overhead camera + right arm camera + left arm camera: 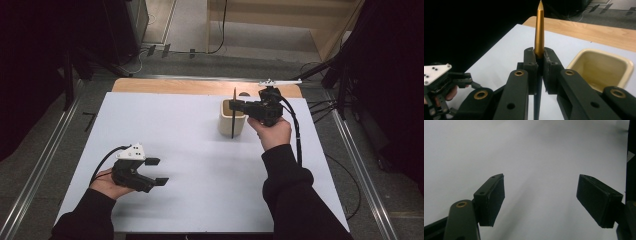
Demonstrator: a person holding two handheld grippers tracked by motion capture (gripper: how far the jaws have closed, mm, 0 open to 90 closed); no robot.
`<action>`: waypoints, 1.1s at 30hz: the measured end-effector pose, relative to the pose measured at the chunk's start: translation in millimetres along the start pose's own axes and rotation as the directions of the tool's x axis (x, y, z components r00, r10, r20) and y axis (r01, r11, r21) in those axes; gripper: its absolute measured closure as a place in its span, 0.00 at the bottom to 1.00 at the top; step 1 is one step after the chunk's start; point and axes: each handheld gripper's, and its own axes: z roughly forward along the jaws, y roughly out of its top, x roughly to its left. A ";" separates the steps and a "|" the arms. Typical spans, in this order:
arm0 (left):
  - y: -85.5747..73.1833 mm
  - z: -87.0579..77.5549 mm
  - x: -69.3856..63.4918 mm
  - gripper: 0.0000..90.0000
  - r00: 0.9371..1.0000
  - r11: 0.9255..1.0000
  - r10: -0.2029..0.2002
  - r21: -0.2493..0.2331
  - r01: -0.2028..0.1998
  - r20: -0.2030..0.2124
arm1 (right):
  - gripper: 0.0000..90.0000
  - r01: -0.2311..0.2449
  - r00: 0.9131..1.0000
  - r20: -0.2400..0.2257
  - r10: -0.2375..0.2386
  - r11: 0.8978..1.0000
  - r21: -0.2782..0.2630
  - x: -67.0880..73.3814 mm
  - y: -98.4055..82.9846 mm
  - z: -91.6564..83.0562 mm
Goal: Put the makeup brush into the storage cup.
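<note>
Right of centre in the high view, the right gripper is held by the person's right hand just over a small cream square-mouthed plastic cup, its jaws pointing toward the left of the frame and clamped on a slim dark pen with a gold tapered end; the pen stands upright, crossing the front of the cup from above its rim down to near its base, and whether its lower tip touches the sheet cannot be told. Seen from the right gripper view, the two black pads press tight on the pen's shaft, the gold pointed end rising to the top of the frame and the dark shaft running down between the gripper arms, while the cup sits at the right with its hollow showing and nothing visible inside. Lower left in the high view, the left gripper rests in the person's left hand low over the white sheet covering the table, well apart from the cup, jaws spread wide with nothing between them. From the left gripper view its pads stand far apart over bare white sheet. Along the far edge of the sheet a strip of light wooden tabletop shows, just behind the cup
</note>
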 end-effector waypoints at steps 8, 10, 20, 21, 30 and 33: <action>0.1 0.3 -0.2 0.26 1.000 1.000 -0.002 0.001 0.002 0.002 | 0.93 0.001 1.000 0.030 -0.001 1.000 -0.016 -4.7 16.9 -2.6; 0.0 0.3 -0.2 0.26 1.000 1.000 -0.001 0.002 0.001 0.001 | 0.93 0.002 0.999 0.039 -0.001 1.000 -0.021 -5.8 20.9 -3.1; 0.1 0.8 -0.4 0.26 1.000 1.000 0.001 0.003 -0.001 0.004 | 0.93 -0.001 0.998 0.062 0.005 0.998 -0.063 -10.3 34.7 -4.1; 0.0 0.8 -0.5 0.26 1.000 1.000 0.000 0.003 0.000 0.004 | 0.93 -0.003 0.998 0.065 0.007 0.998 -0.069 -11.6 35.8 -4.5; 0.1 0.8 -0.5 0.26 1.000 1.000 0.000 0.001 0.000 0.006 | 0.93 -0.010 0.994 0.104 0.016 0.998 -0.065 -20.2 44.6 1.7; 0.2 0.6 -0.4 0.26 1.000 1.000 -0.001 0.003 0.001 0.007 | 0.93 -0.005 0.994 0.112 0.013 0.998 -0.070 -21.8 47.2 3.2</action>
